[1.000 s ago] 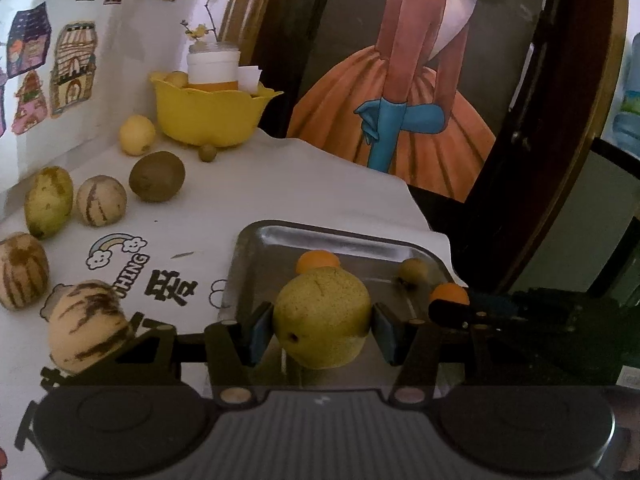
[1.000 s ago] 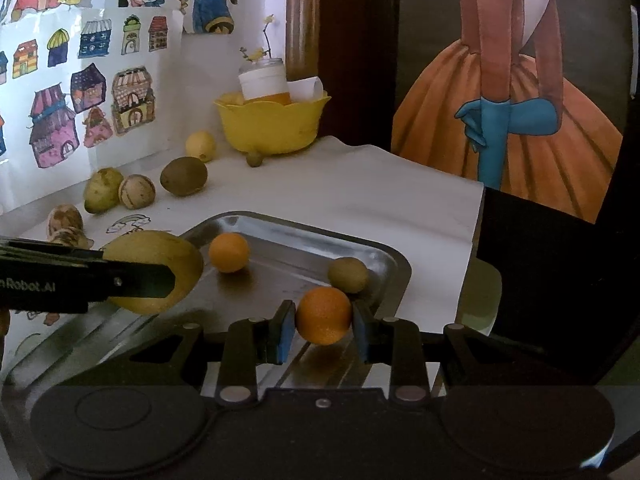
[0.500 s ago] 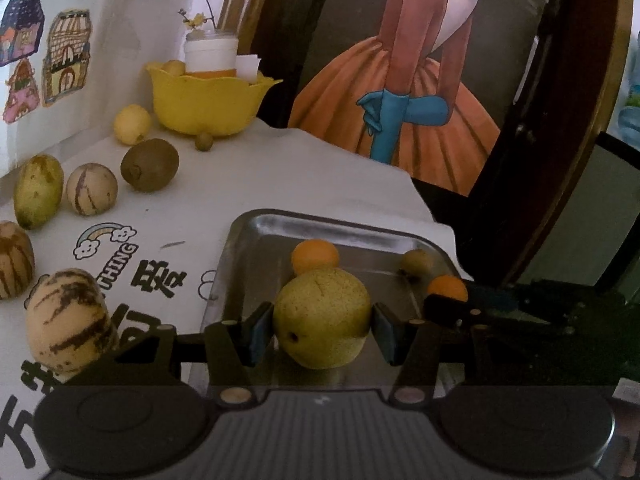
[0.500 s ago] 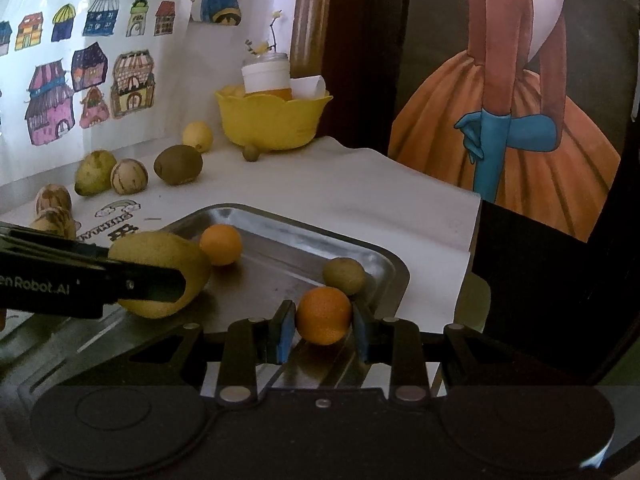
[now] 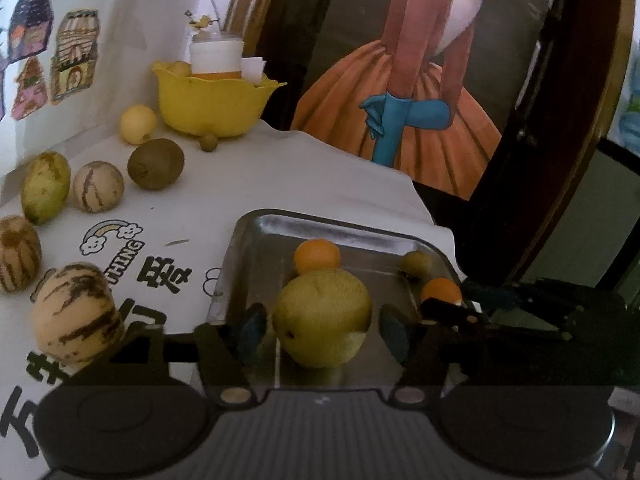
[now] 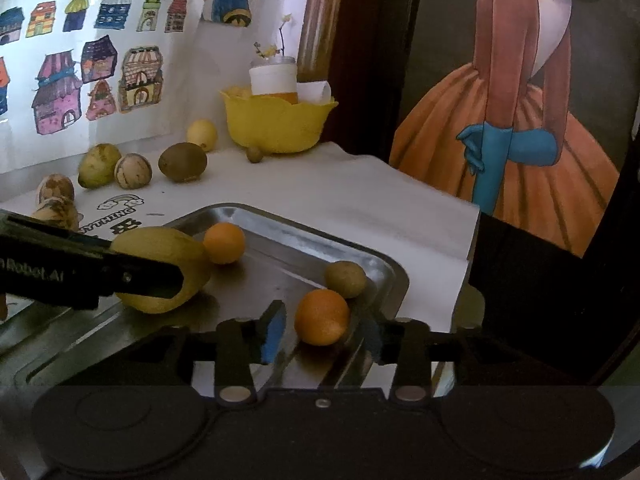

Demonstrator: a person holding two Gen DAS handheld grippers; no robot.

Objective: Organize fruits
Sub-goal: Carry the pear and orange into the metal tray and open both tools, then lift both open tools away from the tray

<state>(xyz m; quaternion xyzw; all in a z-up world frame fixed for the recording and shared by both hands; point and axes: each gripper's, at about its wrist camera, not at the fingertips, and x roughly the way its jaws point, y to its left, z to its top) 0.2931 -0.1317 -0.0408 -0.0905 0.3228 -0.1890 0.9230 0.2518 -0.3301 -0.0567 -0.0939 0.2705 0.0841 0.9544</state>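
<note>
Left-wrist view, nearest first: the left gripper (image 5: 322, 326) has just been opening, and its pads now stand clear on either side of the pear (image 5: 322, 318), which sits on the floor of the metal tray (image 5: 256, 236) between them. Nothing is gripped there; the pear looks released. Beyond it lies an orange (image 5: 317, 256), almost touching the pear's far side, and farther right a small green fruit (image 5: 416, 264).

From the right-wrist view the picture is much the same. The right gripper (image 6: 322, 330) has also just been opening, and a second orange (image 6: 322, 316) rests on the tray between its parted pads, with a gap on the left side and the right pad close by. The small green fruit sits just behind this orange, near the tray's far right corner.

So each fruit lies straight ahead of its own claw, dead centre between the fingers. My guess is that the next move is a pull straight back along each gripper's own line, since any sideways drift would nudge a round fruit and set it rolling.

Farther off, on the white cloth (image 5: 280, 176), wait the unsorted ones: striped melons (image 5: 76, 314), a kiwi (image 5: 155, 164), a lemon (image 5: 138, 124). All lie to the left, nearer the left hand. A yellow bowl (image 5: 212, 104) stands at the back.
</note>
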